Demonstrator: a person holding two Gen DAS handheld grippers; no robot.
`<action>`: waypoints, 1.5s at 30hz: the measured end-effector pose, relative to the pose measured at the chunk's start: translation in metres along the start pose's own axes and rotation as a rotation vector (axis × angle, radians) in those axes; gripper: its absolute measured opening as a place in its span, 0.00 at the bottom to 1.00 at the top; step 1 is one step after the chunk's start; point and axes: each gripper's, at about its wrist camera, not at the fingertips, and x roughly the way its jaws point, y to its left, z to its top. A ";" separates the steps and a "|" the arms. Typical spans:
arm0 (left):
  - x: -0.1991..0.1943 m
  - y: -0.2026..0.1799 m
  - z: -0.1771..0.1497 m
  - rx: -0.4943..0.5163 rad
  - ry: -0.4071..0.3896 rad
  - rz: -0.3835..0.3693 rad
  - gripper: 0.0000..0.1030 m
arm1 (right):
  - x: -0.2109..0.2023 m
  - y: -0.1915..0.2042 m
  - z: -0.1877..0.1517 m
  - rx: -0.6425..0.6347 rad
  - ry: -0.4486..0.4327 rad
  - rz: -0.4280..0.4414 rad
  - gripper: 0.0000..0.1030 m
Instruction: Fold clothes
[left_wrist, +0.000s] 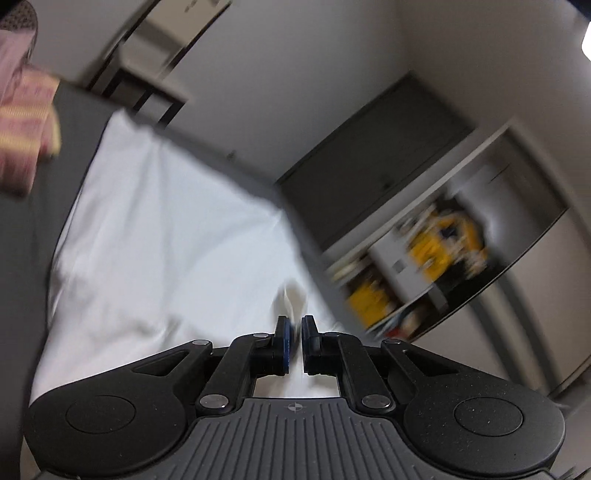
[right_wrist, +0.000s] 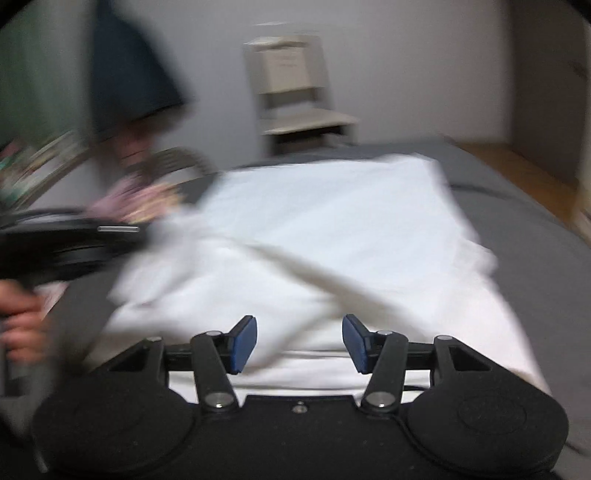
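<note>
Pinching white garment (left_wrist: 155, 236), left tool (left_wrist: 294, 341) tilted, right tool (right_wrist: 299, 343) agape.

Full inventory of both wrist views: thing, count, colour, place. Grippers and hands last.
white garment: one, white, spread across the bed, partly folded
bed: one, grey cover, under the garment
patterned cloth: one pile, pink and yellow, on the bed beside the garment
chair: one, pale, against the wall beyond the bed
shelf: one, blurred yellow items inside, beside the bed
left hand-held gripper: one, black with blue pads, nearly shut on a fold of the white garment
right hand-held gripper: one, black with blue pads, open above the garment's near edge
hand: one, gripping the left gripper's handle
</note>
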 end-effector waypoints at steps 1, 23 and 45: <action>-0.008 0.000 0.008 -0.028 -0.032 -0.027 0.06 | -0.001 -0.016 0.003 0.050 0.000 -0.019 0.49; 0.048 0.062 -0.031 -0.098 0.270 0.178 0.80 | 0.013 -0.050 -0.022 0.301 0.125 0.258 0.57; 0.052 0.059 -0.035 0.100 0.121 0.240 0.06 | 0.017 -0.054 -0.054 0.396 0.137 0.340 0.60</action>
